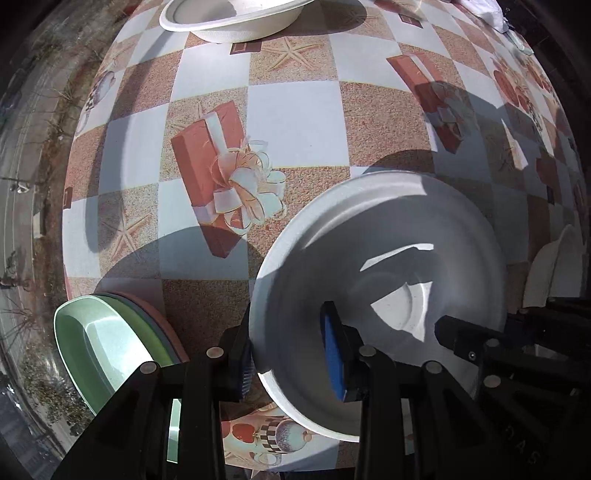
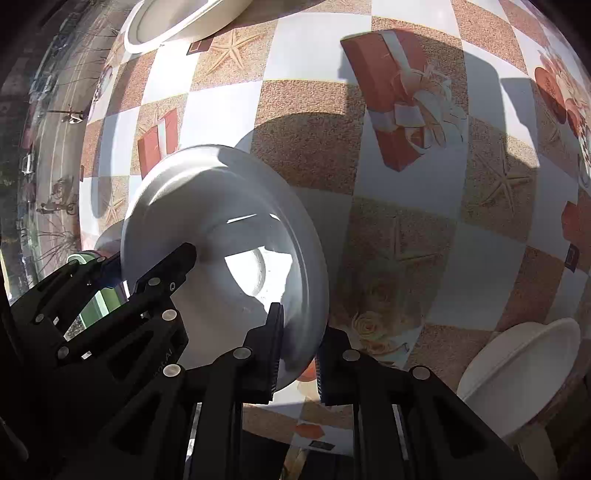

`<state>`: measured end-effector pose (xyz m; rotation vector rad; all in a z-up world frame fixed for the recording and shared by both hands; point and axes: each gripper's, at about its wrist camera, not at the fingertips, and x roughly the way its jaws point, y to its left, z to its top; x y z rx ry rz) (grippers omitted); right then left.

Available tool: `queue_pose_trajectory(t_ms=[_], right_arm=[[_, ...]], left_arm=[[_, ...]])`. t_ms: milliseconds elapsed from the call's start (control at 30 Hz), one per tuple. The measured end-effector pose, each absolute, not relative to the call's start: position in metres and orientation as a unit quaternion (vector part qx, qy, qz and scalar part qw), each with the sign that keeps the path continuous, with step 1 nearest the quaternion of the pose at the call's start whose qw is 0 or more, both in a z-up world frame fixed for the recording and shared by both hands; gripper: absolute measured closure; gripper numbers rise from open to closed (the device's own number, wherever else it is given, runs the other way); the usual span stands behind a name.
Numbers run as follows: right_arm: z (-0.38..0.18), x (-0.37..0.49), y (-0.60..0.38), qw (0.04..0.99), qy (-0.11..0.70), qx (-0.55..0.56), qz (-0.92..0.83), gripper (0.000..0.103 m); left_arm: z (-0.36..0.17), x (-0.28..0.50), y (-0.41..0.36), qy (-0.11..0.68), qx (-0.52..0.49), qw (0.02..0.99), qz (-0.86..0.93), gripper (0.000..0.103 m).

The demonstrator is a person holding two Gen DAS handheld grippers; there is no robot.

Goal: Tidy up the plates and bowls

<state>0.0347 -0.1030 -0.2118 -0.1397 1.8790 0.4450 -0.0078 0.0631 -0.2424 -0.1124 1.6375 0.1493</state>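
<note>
A white bowl [image 1: 384, 266] is held above the checkered tablecloth by both grippers. My left gripper [image 1: 291, 354] straddles its left rim, one blue pad inside and one outside. My right gripper [image 2: 297, 347] straddles the opposite rim of the same bowl [image 2: 221, 221]. The right gripper's fingers [image 1: 465, 338] show at the bowl's right side in the left wrist view, and the left gripper [image 2: 122, 273] shows in the right wrist view. A green plate [image 1: 99, 339] lies on a pink plate [image 1: 162, 321] at lower left.
A second white bowl [image 1: 229, 18] stands at the table's far edge, also in the right wrist view [image 2: 177, 22]. A third white bowl [image 2: 517, 373] sits at near right. The table's left edge [image 1: 74, 155] drops to a street far below.
</note>
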Motion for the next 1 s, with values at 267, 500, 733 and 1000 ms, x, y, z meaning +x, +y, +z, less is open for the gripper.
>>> queue_pose_trajectory(t_ms=[267,500,733,1000], right_arm=[[-0.205,0.009,-0.107,0.553,0.804,-0.09,0.198,0.086],[-0.176,0.009,-0.113,0.568,0.79,-0.085,0.214,0.086],[-0.147,0.017,-0.153,0.597,0.775,-0.048,0.202,0.086],[-0.135,0.007,-0.227,0.626,0.766,0.015,0.148,0.086]], left_arm=[[-0.23,-0.029,0.057,0.734,-0.049,0.674,0.064,0.067],[-0.197,-0.021,0.054,0.717,-0.031,0.694,0.063,0.067],[-0.164,-0.021,-0.022,0.704,0.019,0.71,0.016,0.067],[-0.152,0.002,-0.115,0.687,0.095,0.717,-0.076,0.067]])
